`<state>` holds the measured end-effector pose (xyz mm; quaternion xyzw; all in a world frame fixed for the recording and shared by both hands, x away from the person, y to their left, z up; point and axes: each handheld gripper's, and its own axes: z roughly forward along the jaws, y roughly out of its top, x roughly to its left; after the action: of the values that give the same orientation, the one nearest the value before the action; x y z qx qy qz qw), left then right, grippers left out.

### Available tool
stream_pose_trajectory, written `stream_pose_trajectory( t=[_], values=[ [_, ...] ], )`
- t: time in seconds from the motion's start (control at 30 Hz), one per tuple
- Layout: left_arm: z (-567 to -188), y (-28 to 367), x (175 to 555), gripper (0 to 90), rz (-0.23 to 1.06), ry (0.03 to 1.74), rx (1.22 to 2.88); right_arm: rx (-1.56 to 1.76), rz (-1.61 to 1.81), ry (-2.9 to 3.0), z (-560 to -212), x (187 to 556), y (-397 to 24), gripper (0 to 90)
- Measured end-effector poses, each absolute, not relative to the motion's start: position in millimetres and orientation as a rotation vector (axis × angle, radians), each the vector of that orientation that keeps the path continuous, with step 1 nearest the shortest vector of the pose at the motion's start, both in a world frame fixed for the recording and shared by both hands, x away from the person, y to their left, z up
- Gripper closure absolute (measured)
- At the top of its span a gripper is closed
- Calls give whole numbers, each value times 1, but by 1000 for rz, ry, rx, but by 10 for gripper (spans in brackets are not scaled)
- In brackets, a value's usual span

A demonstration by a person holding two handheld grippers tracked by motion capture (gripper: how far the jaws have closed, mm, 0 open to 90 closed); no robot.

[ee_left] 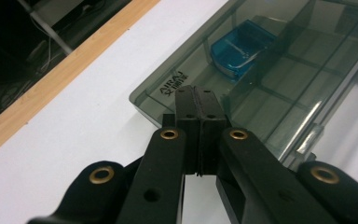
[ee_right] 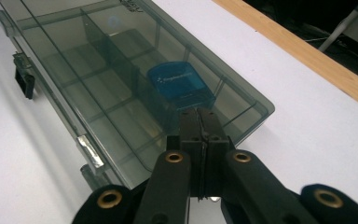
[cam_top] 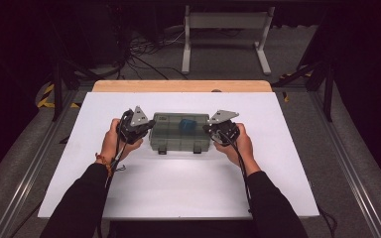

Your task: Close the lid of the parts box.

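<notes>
With both my left gripper (ee_left: 199,100) and right gripper (ee_right: 200,122) pinched shut and empty at either end of the smoky plastic organizer box (cam_top: 176,131) mid-table, I judge it light, rigid, slick—best pressed at its ends.

Overhead, the high view looks forward and down across my white table (cam_top: 178,188). My two gripper views peer close along their jaws from opposite ends, sharing the smoky compartment box (cam_top: 178,131) (ee_left: 279,84) (ee_right: 98,79).
</notes>
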<state>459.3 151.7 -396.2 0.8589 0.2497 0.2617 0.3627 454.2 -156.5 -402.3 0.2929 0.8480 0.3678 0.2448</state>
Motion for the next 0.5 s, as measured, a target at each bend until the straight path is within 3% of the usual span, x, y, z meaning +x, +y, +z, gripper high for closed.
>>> stream_pose_trajectory(
  t=[0.5],
  values=[
    [-413,146,454,900,633,636,2234,778,990,2340,-410,447,-155,900]
  ],
)
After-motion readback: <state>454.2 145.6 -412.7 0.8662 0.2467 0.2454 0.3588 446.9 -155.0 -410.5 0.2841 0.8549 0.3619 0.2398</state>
